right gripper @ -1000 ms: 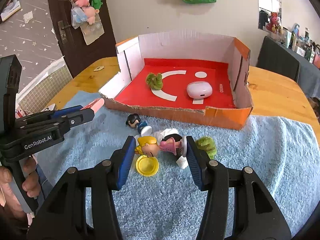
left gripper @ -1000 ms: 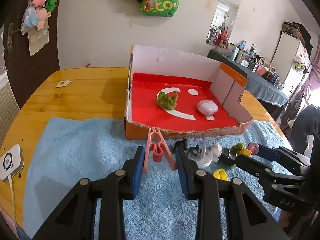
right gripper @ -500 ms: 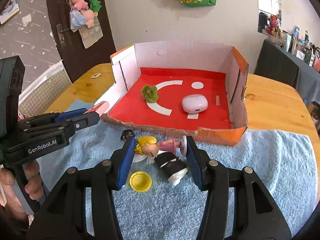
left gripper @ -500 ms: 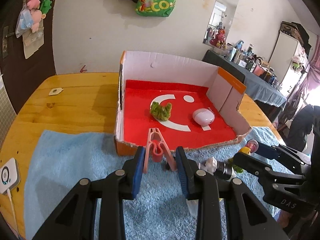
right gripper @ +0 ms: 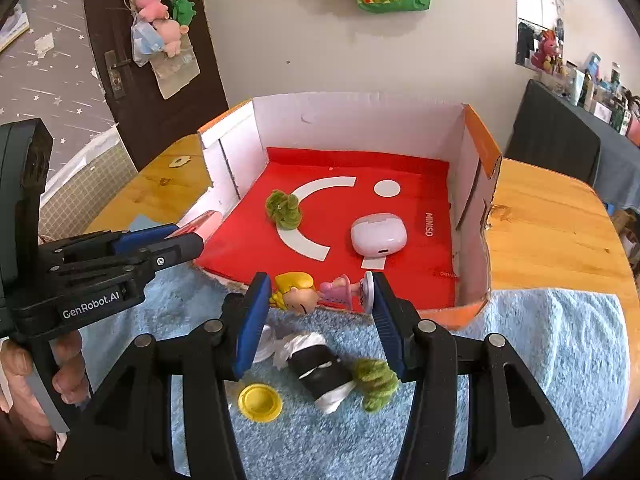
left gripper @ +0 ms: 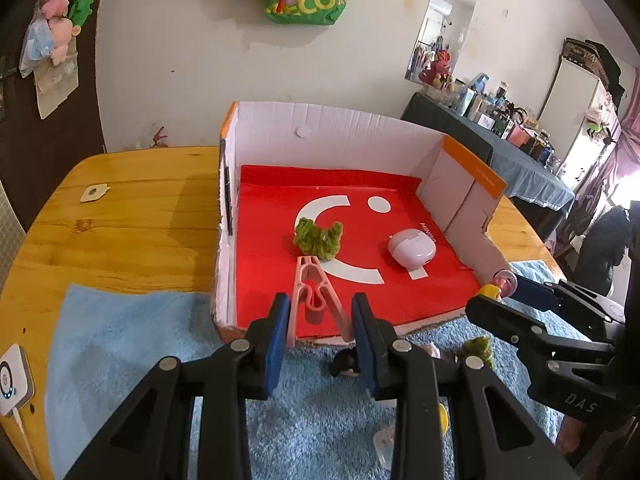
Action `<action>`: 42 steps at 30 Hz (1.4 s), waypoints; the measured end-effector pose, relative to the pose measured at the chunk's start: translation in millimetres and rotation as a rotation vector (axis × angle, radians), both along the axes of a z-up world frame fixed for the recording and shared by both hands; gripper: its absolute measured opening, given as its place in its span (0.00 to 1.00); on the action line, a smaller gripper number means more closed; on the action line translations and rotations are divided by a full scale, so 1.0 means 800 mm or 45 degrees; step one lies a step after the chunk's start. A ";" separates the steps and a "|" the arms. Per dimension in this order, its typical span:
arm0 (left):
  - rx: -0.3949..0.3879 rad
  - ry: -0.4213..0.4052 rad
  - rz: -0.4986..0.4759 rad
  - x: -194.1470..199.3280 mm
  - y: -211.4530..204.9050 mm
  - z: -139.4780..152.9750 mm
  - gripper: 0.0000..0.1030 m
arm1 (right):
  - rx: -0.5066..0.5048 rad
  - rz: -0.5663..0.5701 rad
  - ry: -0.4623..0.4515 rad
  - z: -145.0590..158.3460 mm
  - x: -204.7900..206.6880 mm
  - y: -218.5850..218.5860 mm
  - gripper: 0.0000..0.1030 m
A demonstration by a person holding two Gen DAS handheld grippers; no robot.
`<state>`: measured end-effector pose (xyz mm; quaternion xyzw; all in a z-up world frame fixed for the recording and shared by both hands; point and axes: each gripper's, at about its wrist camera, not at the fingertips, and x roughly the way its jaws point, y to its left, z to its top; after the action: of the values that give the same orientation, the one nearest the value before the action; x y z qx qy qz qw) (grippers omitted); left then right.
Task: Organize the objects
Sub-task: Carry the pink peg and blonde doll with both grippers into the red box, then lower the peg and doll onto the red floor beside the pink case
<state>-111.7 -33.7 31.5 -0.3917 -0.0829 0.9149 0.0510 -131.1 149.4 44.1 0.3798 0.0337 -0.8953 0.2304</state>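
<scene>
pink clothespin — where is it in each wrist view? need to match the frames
Left wrist: pink clothespin sits low centre, clamped in the left gripper, tip pointing over the box's red floor.
Right wrist: only its pink tip shows at mid-left, past the left gripper's fingers.
Shared landmark: the white earbud case in the box.

You are working over a wooden table; lying directly on it are a blue towel, an open cardboard box, a white device and a small tag.
</scene>
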 end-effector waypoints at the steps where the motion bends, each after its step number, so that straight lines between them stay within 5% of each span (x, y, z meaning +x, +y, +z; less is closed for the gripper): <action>1: 0.000 -0.003 -0.002 -0.003 0.000 -0.001 0.32 | 0.000 0.000 -0.005 -0.001 -0.004 0.000 0.47; 25: 0.012 -0.119 -0.044 -0.069 0.007 -0.040 0.32 | 0.081 -0.025 -0.206 -0.052 -0.081 -0.006 0.47; 42: -0.001 -0.163 -0.049 -0.089 0.011 -0.054 0.32 | 0.104 -0.040 -0.243 -0.065 -0.100 -0.006 0.47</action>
<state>-182.9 -25.0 -11.4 -0.4508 -0.0780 0.8870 0.0630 -211.0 144.3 -7.6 0.4729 0.0423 -0.8564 0.2030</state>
